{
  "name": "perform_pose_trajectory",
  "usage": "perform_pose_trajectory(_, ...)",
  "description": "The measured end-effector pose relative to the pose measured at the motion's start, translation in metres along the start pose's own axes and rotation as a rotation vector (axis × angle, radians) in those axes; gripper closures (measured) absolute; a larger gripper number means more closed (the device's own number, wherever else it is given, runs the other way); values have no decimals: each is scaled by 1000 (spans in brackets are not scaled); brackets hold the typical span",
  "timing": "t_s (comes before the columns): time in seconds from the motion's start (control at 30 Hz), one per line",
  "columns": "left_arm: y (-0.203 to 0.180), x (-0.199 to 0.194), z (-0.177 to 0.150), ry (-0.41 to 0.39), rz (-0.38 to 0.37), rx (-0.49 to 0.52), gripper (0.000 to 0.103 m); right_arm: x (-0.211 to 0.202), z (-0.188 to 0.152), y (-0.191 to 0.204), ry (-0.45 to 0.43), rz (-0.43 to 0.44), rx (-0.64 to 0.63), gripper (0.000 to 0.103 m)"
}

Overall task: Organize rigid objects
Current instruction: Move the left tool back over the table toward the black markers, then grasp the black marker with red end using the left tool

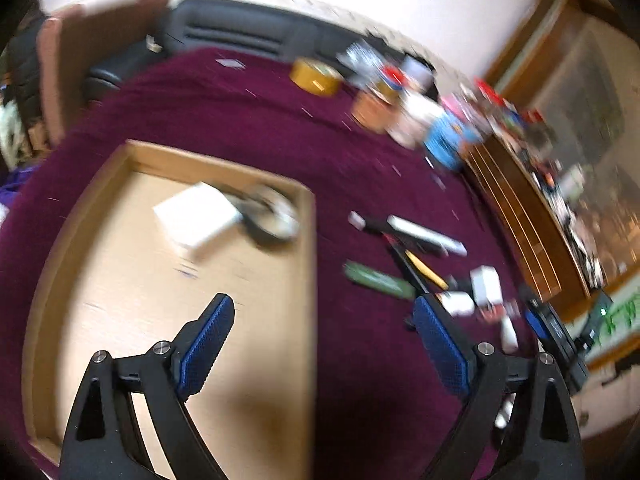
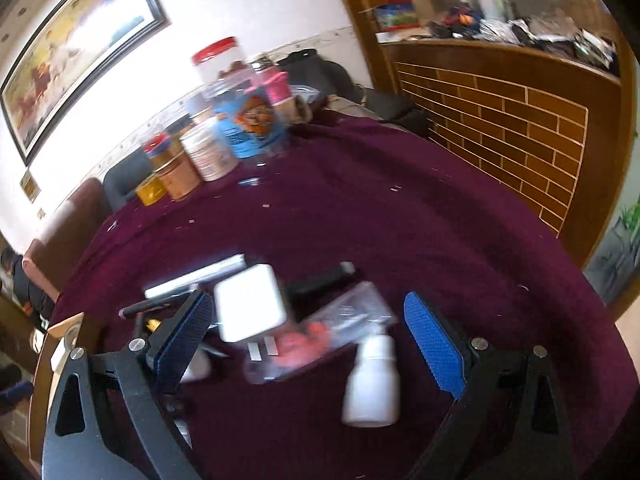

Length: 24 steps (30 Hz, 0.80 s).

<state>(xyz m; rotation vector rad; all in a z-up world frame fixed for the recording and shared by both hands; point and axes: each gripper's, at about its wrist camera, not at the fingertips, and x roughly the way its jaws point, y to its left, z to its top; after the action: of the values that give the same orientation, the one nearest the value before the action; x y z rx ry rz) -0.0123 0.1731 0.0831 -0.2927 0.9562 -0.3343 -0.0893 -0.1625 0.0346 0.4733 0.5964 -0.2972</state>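
A shallow wooden tray (image 1: 132, 152) lies on the maroon tablecloth and holds a white box (image 1: 196, 216) and a black-and-white round object (image 1: 272, 216). My left gripper (image 1: 324, 312) hangs open over the tray's right rim, nothing between its fingers. To its right lies a loose pile: a white bar (image 1: 426, 234), a green stick (image 1: 378, 278), a yellow pencil (image 1: 426, 270), small white blocks (image 1: 486, 286). My right gripper (image 2: 308, 312) stands open above a white charger block (image 2: 252, 304), a clear packet with red contents (image 2: 320, 336) and a white bottle (image 2: 374, 380); its pads touch none of them.
Jars, tins and a blue carton (image 2: 250, 120) crowd the table's far edge, with a yellow tape roll (image 1: 316, 76). A brick-patterned wooden counter (image 2: 500, 120) stands beyond the table on the right. The tray's corner (image 2: 60, 332) shows at the lower left of the right wrist view.
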Motion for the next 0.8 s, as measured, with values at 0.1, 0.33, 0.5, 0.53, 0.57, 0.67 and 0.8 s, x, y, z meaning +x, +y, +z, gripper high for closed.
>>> perform_pose_trajectory(0.1,-33,27,-6,59,7,40,15,4,5,-13,14,47,74,6)
perform_pose_trajectory(0.33,-84,82,0,149,38,55,15,21,3,-23,91,106,104,6)
perform_pose_trajectory(0.5,-109,115,10,160,135,128,16,24,2,-27,109,124,130,6)
perform_pose_trajectory(0.53,-113,123,10,172,150,143,16,24,1,-28,114,126,134,6)
perform_pose_trajectory(0.57,-117,132,10,192,166,158,13,26,1,-29,119,126,139,6)
perform_pose_trajectory(0.67,-131,144,10,168,250,266,11,29,1,-31,131,122,152,6)
perform_pose_trajectory(0.8,-130,137,1,149,263,379,71,30,0,-31,140,112,159,6)
